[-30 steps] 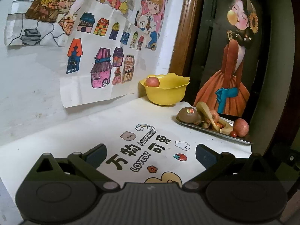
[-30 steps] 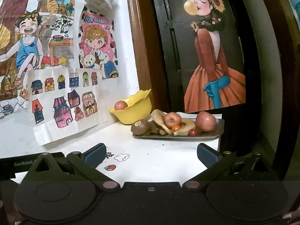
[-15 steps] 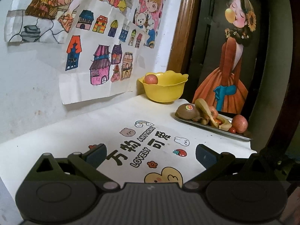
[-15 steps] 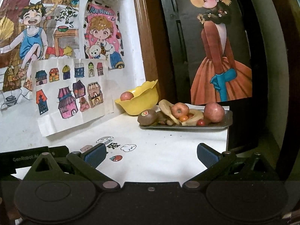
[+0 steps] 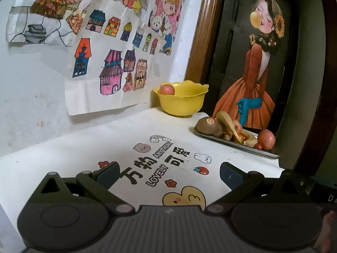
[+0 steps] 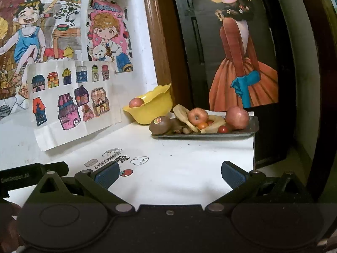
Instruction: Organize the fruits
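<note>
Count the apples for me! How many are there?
3. One apple sits in the yellow bowl; a small one mid-tray and a big one at its right end. More may hide.

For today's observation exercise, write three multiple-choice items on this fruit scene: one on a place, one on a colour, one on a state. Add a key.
1. Where does the kiwi lie?
A in the bowl
B on the metal tray, at its end nearest the bowl
C on the bare table

2. What colour is the bowl?
A yellow
B blue
C white

3. How are the right tongs?
A shut on an apple
B shut, empty
C open, empty

Key: B, the kiwi rests on the tray's end beside the bowl; A, its wall is yellow; C, the pads stand wide apart with only table between.
</note>
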Demonstrator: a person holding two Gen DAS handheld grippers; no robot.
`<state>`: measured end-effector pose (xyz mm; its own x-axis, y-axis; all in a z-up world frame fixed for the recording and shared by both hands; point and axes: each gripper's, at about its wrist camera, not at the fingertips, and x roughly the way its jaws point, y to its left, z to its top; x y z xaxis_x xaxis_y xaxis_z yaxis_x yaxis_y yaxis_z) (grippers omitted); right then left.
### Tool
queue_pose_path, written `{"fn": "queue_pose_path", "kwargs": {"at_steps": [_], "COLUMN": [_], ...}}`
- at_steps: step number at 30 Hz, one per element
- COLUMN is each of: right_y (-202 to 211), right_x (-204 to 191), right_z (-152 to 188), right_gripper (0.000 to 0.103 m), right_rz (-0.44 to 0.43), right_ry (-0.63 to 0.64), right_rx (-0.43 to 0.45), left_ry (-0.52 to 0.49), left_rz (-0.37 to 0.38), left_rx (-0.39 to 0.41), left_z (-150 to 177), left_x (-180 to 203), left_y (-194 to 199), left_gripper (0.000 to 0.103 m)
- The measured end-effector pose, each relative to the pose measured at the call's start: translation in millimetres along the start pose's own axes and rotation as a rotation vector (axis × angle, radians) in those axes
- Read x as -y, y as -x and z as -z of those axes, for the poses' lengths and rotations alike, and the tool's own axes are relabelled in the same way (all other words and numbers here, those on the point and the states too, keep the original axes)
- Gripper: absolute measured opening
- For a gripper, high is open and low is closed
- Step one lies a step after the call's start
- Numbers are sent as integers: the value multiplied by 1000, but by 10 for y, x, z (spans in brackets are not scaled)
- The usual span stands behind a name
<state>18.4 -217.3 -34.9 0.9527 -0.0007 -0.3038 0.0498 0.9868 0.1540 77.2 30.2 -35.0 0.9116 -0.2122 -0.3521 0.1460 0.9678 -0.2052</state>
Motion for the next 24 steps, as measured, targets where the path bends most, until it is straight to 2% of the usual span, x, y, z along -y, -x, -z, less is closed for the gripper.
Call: {"fn": "queue_pose_path", "kwargs": {"at_steps": [9, 15, 24], "right_y": [-10, -62, -108], "right_x": [-26, -18, 41], "right_z": [6, 20, 23], "right_gripper": [102, 102, 102], "right_rz": [20, 31, 34], "right_ry": [2, -11, -51], "right_rx": [-18, -71, -100], "left_ry": [-18, -43, -60], "left_rz": [-25, -32, -48], "left_rx": [-23, -33, -44], "left_z": [27, 30, 48], "left_x": [-21, 4, 16], "left_y": [-46, -64, -83], "left_gripper": [103, 103, 103]}}
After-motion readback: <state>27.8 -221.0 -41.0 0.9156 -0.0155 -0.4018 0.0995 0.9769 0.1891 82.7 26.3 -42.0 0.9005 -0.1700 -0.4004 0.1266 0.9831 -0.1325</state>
